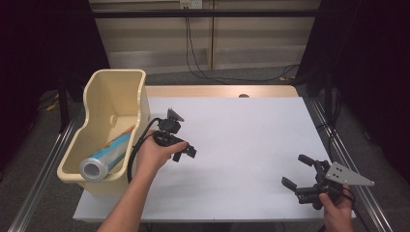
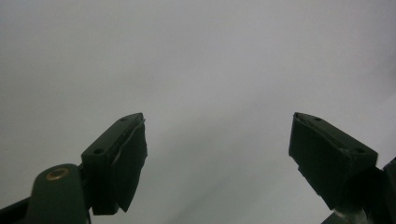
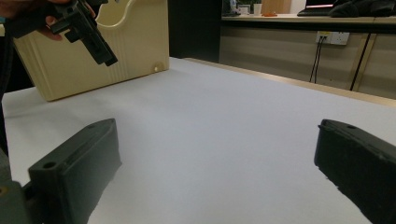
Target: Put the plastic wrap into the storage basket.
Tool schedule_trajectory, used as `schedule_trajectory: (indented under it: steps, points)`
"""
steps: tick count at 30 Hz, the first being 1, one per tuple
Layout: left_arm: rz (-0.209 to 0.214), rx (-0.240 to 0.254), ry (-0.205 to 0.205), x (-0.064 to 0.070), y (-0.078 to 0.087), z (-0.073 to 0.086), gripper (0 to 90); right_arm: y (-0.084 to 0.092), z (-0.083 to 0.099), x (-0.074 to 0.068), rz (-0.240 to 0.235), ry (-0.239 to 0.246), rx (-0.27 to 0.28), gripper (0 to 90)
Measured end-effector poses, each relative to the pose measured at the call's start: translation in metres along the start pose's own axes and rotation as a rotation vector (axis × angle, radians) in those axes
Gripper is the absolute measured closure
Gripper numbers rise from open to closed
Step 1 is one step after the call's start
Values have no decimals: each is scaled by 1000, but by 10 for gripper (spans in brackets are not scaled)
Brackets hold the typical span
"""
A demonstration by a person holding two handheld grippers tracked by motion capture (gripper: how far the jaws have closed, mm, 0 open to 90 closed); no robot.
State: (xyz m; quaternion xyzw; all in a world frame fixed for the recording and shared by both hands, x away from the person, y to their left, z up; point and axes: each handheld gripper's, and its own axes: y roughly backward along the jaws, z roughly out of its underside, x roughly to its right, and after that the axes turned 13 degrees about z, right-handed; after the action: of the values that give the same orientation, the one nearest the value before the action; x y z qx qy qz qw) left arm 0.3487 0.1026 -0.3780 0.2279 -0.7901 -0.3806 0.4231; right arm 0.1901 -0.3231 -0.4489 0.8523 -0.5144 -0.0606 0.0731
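The left hand-held gripper (image 1: 186, 152) hangs with parted, empty jaws over the white worktop (image 1: 241, 145), just at 3 o'clock of the cream bin (image 1: 116, 96) holding the foil roll (image 1: 104, 159), while the right hand-held gripper (image 1: 297, 171), at 4 o'clock, is wide open and empty.

Right gripper (image 3: 215, 172) jaws wide apart over white table (image 3: 224, 121); cream bin (image 3: 93, 51), left gripper (image 3: 88, 35) beyond

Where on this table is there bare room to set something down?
The white sheet is bare between the left tongs and right tongs, and back to the far edge. The left edge is crowded by the bin holding a roll.
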Motion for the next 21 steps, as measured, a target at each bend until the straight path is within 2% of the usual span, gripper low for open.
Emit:
schedule_trajectory:
  steps: [4,6,7,13,18,21]
  points:
    - [-7,19,-17,-4,-6,7,192,0,0,0,-1,1,1,1]
    - [-9,56,-47,-5,-9,12,192,0,0,0,0,1,0,1]
    - [-7,70,-46,-6,-10,14,192,0,0,0,-1,1,0,1]
    - [-21,177,-98,-9,-14,27,180,-1,0,-1,-3,3,-1,1]
    - [-22,277,-174,-10,-15,38,157,-1,0,-1,-5,5,-1,1]
    - [-18,315,-193,-13,-16,46,146,-1,0,-1,-6,6,-1,1]
